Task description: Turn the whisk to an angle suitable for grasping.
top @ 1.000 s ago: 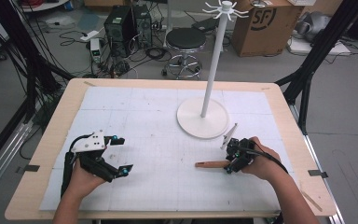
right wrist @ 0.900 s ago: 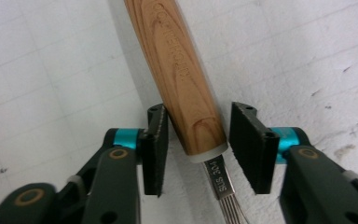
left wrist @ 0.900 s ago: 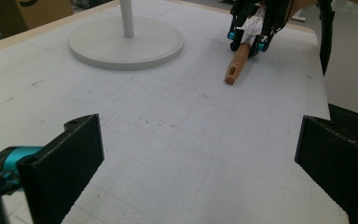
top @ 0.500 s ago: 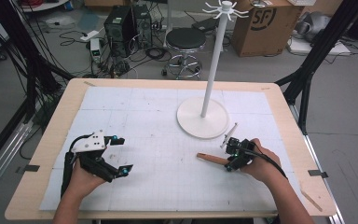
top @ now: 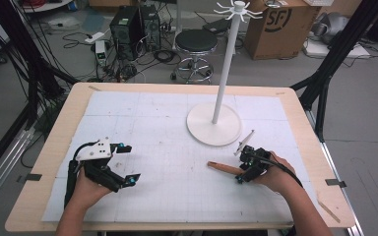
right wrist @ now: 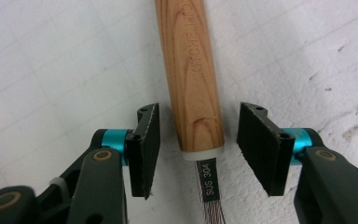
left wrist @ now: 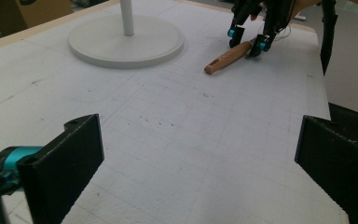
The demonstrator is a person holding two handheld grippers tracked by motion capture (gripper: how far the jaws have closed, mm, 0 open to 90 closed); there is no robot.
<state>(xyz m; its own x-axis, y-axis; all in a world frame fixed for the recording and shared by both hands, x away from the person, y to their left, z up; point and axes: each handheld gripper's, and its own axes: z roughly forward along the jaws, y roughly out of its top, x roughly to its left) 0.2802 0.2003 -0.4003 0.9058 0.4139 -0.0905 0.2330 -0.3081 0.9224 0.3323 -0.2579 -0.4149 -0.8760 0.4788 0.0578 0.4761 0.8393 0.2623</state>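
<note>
Both forearms came in from the near edge of the tabletop (top: pixel 142 108). The left hand (top: pixel 86 189) rested at the near left, holding the left gripper (top: pixel 123 164) low and level, its fingers (left wrist: pixel 63 161) spread wide with nothing between them. The right hand (top: pixel 275 177) lay at the near right, its right gripper (top: pixel 240 164) pointing left and tipped down toward the tabletop. Its fingers (right wrist: pixel 147 144) had just been opening and stood apart on either side of the wooden handle (right wrist: pixel 191 70), clear of it.
</note>
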